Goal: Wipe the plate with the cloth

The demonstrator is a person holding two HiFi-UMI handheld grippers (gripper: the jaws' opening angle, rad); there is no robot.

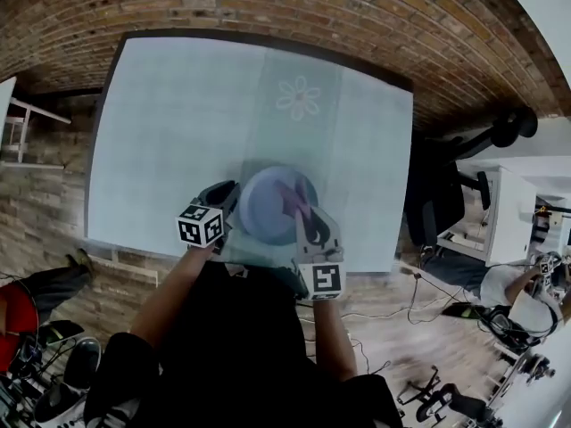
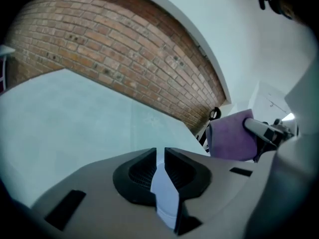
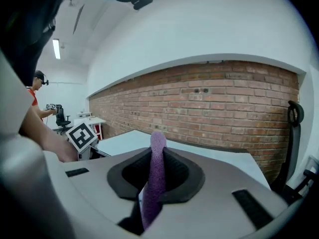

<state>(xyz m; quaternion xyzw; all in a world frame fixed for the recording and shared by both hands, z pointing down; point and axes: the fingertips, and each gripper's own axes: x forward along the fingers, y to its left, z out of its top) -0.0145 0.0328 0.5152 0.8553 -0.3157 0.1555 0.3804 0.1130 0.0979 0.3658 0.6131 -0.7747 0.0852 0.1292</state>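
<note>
Jaws of the left gripper [image 2: 160,154] clamp the plate [image 1: 266,210] above the tabletop [image 1: 178,123]; the right gripper [image 3: 157,156] pinches the cloth [image 3: 154,183]. Wiping looks set to begin, with the cloth to be pressed flat on the plate's face.

Pinched upright between the jaws, purple cloth [image 3: 155,183]; behind, brick wall [image 3: 224,98] and seemingly another gripper's marker cube [image 3: 81,136].

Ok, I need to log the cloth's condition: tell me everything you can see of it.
The cloth is purple, soft and fleecy-looking, doubled into a thick fold. The right gripper is shut on it, and its edge stands up between the jaws. In the left gripper view it shows as a broad flap held in the air. In the head view it overlaps the right side of the pale plate; whether they touch cannot be told.
</note>
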